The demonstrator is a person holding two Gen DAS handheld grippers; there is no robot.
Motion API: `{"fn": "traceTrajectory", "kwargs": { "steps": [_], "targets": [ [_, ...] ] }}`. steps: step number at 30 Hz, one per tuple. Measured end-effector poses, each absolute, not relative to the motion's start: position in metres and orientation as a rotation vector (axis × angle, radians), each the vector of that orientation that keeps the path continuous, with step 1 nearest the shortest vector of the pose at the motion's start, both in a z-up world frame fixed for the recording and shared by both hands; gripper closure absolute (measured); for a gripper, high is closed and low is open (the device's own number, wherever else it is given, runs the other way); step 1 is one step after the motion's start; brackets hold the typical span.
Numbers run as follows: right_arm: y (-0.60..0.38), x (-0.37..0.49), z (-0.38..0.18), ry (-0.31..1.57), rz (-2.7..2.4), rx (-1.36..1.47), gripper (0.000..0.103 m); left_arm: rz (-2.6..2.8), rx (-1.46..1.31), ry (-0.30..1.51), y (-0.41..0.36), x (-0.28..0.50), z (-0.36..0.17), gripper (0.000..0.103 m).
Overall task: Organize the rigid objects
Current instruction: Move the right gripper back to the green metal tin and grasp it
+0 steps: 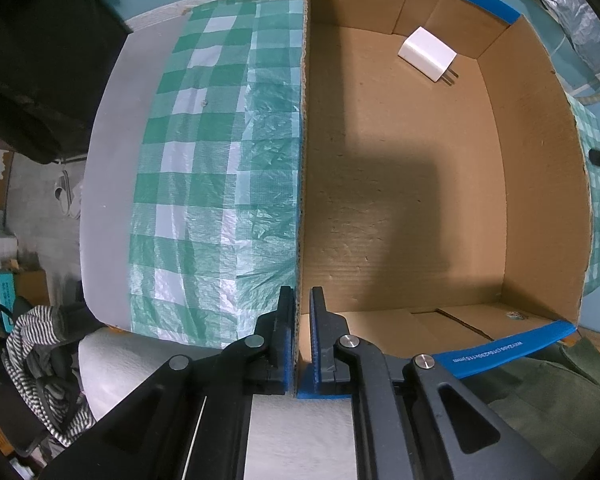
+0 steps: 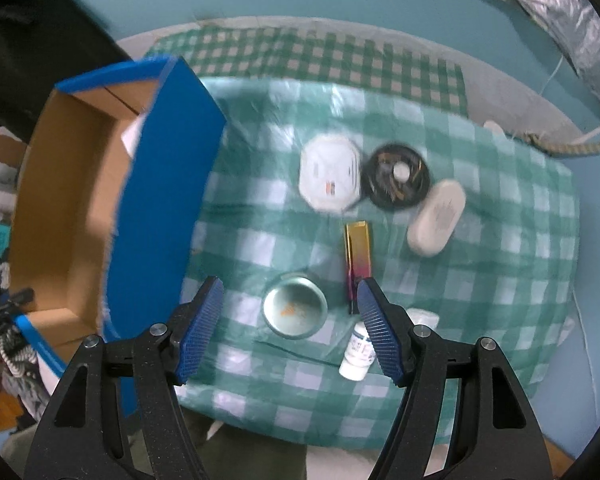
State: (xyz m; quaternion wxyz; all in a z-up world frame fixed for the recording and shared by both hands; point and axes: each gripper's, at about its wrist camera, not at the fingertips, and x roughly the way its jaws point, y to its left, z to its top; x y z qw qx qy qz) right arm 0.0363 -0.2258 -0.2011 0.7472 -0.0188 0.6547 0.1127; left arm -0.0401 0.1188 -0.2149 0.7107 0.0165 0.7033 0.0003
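My left gripper [image 1: 302, 304] is shut on the left wall of the open cardboard box [image 1: 540, 184]; one finger is outside, one inside. A white plug charger [image 1: 428, 55] lies in the box's far corner. The box [image 2: 160, 184] also shows at the left of the right wrist view, blue outside. My right gripper [image 2: 290, 312] is open and empty above a small round glass dish [image 2: 295, 310]. Near it on the cloth lie a gold-and-pink bar [image 2: 358, 256], a white pill bottle [image 2: 358, 354], a white octagonal case [image 2: 329, 174], a black round tin [image 2: 396, 176] and a white oval case [image 2: 436, 218].
The table has a green-and-white checked plastic cloth [image 1: 204, 184] over it. A teal wall stands behind it. A rope [image 2: 572, 146] lies at the far right edge. Striped fabric [image 1: 40, 360] and clutter sit off the table's left side.
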Motion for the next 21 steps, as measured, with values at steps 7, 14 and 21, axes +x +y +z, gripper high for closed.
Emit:
{"fn": "traceTrajectory", "kwargs": {
  "steps": [7, 14, 21],
  "targets": [
    [-0.229, 0.033, -0.227, 1.444, 0.234, -0.042, 0.033, 0.001, 0.04, 1.557, 0.118, -0.04, -0.214, 0.096],
    [-0.227, 0.031, -0.243, 1.436, 0.22, -0.06, 0.033, 0.001, 0.04, 1.557, 0.118, -0.041, -0.215, 0.096],
    [-0.221, 0.03, -0.254, 1.442, 0.217, -0.077, 0.042, 0.001, 0.037, 1.558, 0.118, -0.039, -0.216, 0.096]
  ]
}}
